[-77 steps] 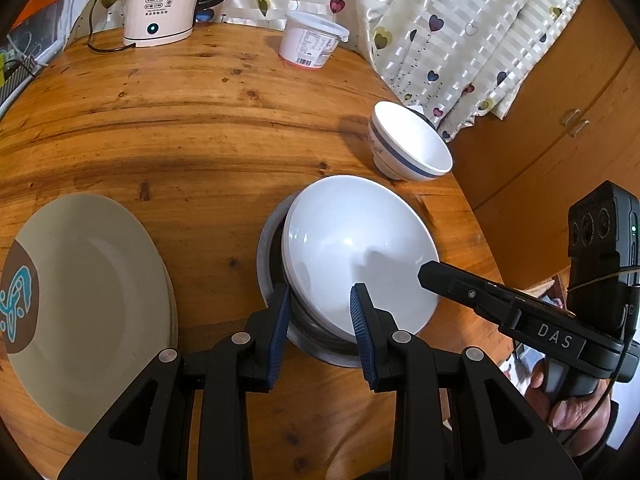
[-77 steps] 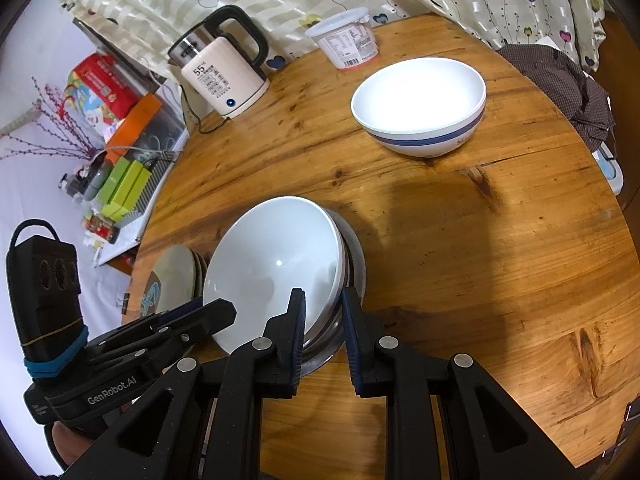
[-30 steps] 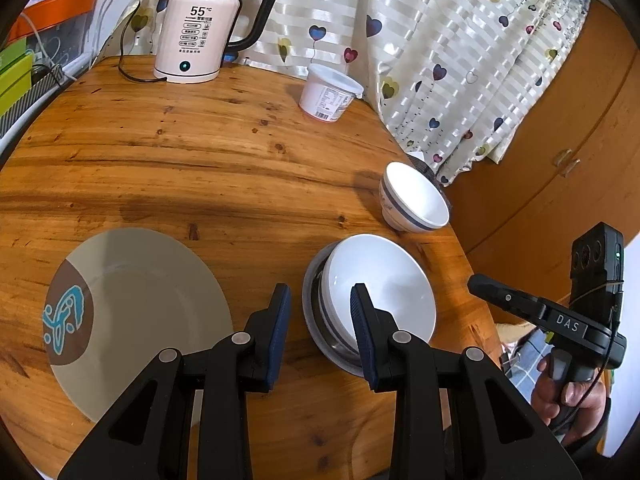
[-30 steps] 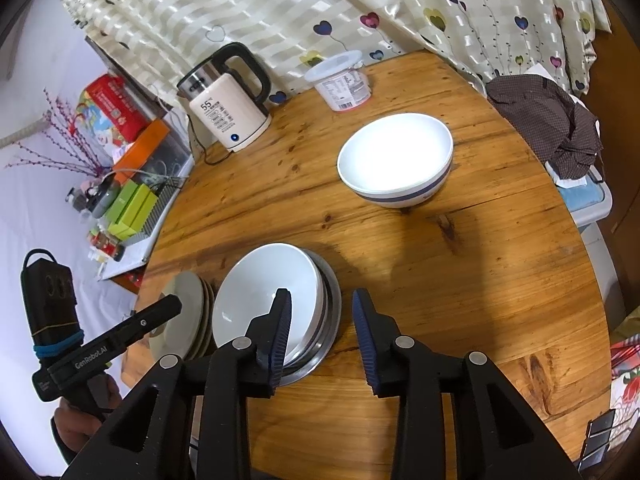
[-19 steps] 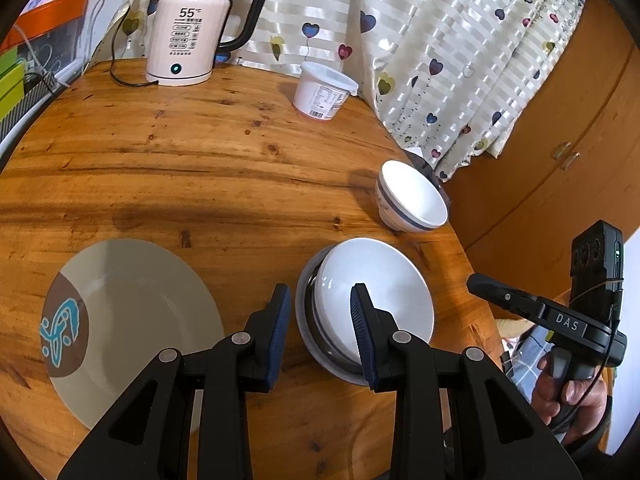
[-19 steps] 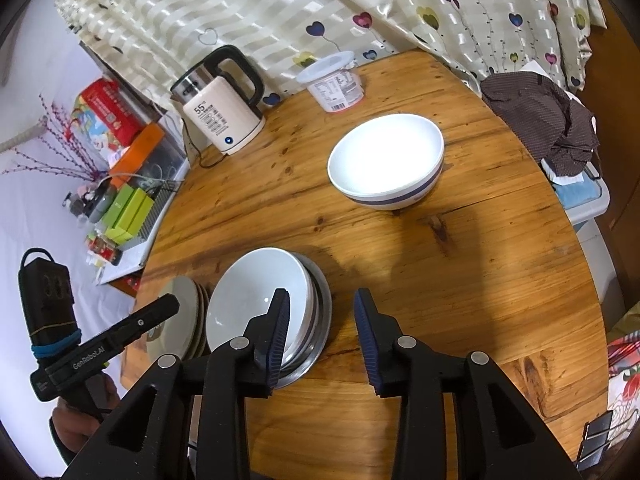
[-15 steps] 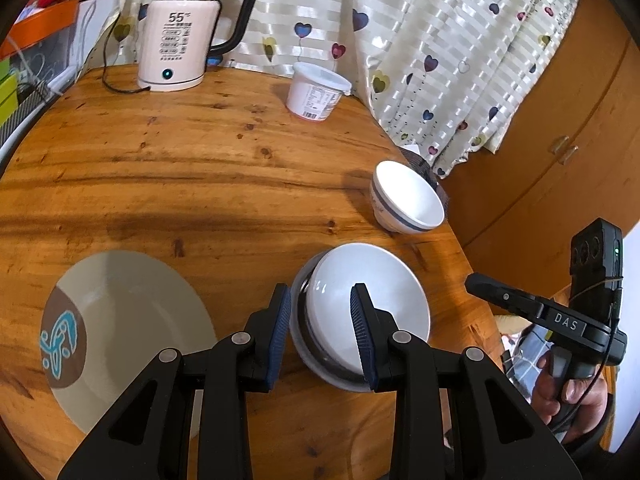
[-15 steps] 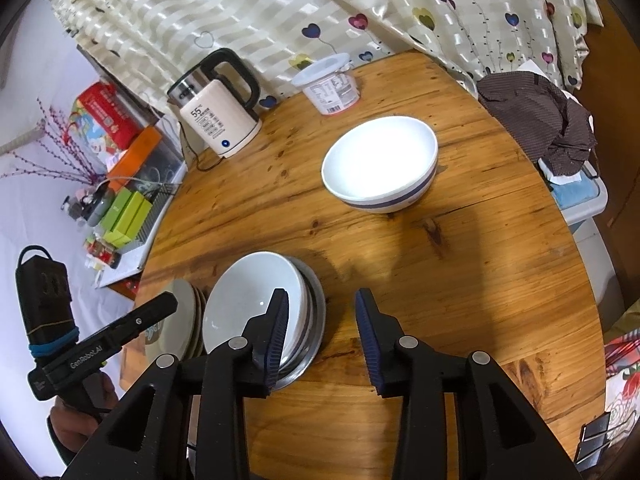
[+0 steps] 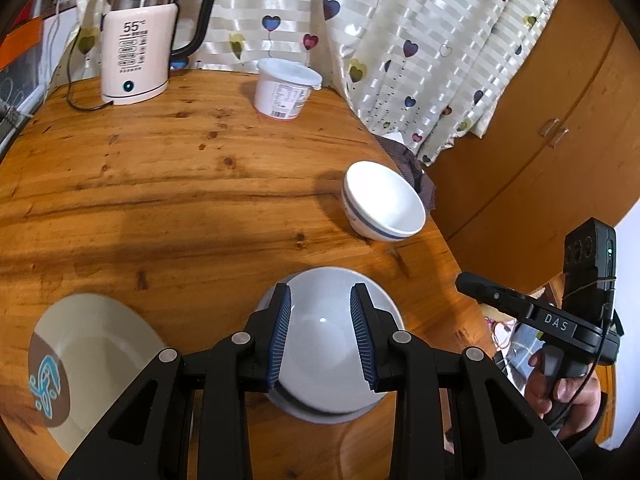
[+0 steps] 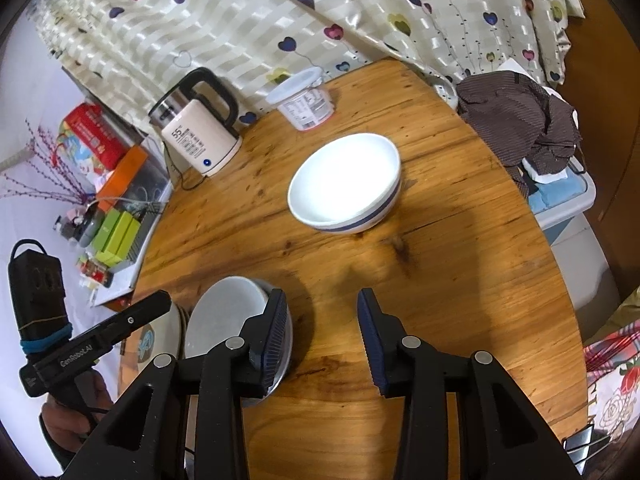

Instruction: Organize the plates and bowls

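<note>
A white bowl stack [image 9: 324,344] sits on a metal plate near the table's front edge; it also shows in the right wrist view [image 10: 228,316]. My left gripper [image 9: 322,336] is open and empty above it. A white bowl with a blue stripe [image 9: 382,200] stands apart at the right, also in the right wrist view [image 10: 346,182]. A beige plate stack with a brown patch [image 9: 92,364] lies at the left. My right gripper [image 10: 324,334] is open and empty above bare table, between the stack and the striped bowl.
A pink electric kettle [image 9: 138,44] and a lidded white tub [image 9: 284,92] stand at the back of the round wooden table [image 9: 160,184]. A curtain hangs behind. A brown cloth on a blue bin [image 10: 528,128] sits beyond the right edge.
Both grippers have let go of the white bowl, opened and risen away from the stack. My right gripper has opened wider and turned toward the striped bowl.
</note>
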{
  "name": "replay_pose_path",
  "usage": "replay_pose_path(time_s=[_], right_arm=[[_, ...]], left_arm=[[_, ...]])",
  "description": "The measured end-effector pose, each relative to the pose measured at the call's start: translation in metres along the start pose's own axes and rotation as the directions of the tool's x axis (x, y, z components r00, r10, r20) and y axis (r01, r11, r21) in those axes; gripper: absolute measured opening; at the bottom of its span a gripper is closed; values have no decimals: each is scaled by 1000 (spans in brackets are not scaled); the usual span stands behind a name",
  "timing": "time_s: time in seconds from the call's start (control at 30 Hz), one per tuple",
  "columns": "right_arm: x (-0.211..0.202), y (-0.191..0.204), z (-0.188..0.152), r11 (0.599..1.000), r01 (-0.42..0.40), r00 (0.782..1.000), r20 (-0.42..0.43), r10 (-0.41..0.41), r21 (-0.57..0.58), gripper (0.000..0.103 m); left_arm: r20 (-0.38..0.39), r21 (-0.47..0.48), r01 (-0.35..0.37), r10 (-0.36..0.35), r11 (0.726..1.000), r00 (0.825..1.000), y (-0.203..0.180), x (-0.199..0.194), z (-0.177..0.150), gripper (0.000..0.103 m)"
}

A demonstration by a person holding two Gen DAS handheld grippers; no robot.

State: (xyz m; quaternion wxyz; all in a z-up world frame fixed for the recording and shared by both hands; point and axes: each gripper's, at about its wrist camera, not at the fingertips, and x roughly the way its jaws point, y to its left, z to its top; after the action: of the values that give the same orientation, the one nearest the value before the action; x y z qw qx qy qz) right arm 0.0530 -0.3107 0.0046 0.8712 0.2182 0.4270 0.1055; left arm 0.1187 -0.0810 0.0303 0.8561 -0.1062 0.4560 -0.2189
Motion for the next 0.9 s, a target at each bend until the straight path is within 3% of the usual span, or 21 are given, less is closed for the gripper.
replay_pose_path(time_s=[0.9], right_arm=[[15,-42,41,997,39,999,25,-40,66,36]], left_arm=[[-121,80,43,-34,996,992,-33,68,63,32]])
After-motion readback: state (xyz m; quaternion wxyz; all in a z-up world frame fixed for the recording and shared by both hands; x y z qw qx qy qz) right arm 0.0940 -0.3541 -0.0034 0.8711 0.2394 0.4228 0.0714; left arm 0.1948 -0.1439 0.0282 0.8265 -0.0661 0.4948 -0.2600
